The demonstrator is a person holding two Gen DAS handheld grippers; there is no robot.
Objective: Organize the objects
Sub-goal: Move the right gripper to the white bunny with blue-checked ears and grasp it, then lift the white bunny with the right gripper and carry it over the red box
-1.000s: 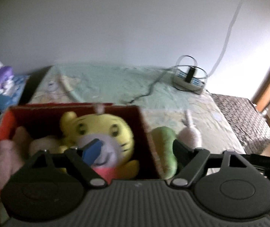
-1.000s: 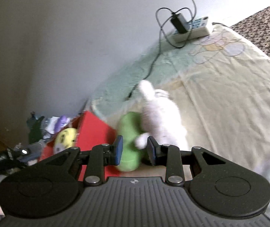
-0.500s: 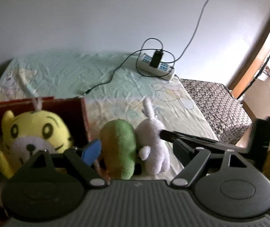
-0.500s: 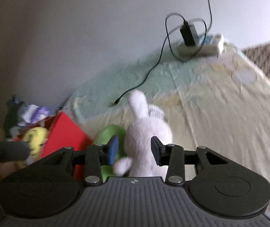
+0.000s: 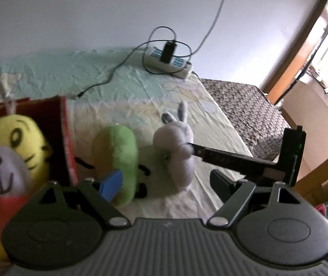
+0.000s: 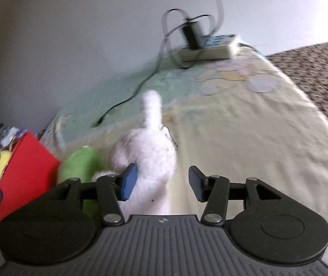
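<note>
Right gripper (image 6: 161, 184), jaws wide, straddles the white rabbit (image 6: 151, 154) lying on the bed (image 6: 244, 126) just right of the green plush (image 6: 78, 163) and red box (image 6: 23, 172); left gripper (image 5: 164, 181) stands wide, empty; power strip (image 6: 207, 48) far.

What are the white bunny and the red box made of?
The white bunny looks like soft plush: fuzzy, matte pile and floppy ears. The red box seems to be cardboard or stiff fabric: flat matte sides and sharp edges. I cannot tell which.
</note>
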